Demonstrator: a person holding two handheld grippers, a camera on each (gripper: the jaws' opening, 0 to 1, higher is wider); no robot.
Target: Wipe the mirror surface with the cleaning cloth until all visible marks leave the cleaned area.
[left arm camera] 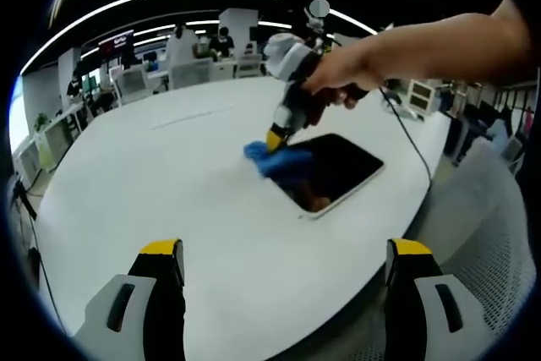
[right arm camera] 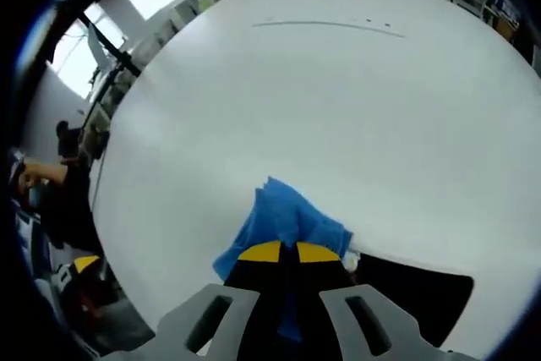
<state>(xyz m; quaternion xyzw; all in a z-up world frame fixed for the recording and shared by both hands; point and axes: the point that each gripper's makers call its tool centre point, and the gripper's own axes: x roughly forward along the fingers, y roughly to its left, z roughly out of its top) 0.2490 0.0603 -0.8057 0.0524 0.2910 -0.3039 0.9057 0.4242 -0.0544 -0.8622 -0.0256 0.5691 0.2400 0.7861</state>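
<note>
Pinching the cleaning cloth (right arm camera: 283,224) in my closed right tongs (right arm camera: 283,251) at the mirror (left arm camera: 338,171) edge; mirror runs rightward; left tongs (left arm camera: 283,251) open, empty.

No readable text or labels; distant red-lit screen (left arm camera: 116,41) perhaps carries signage, too blurred.

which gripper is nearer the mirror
Right. The right gripper presses the blue cloth at the mirror edge; the left gripper hangs back, open, apart from it.

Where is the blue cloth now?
The blue cloth lies at the mirror's far-left corner in the left gripper view, pinched by the right gripper on the white table.
</note>
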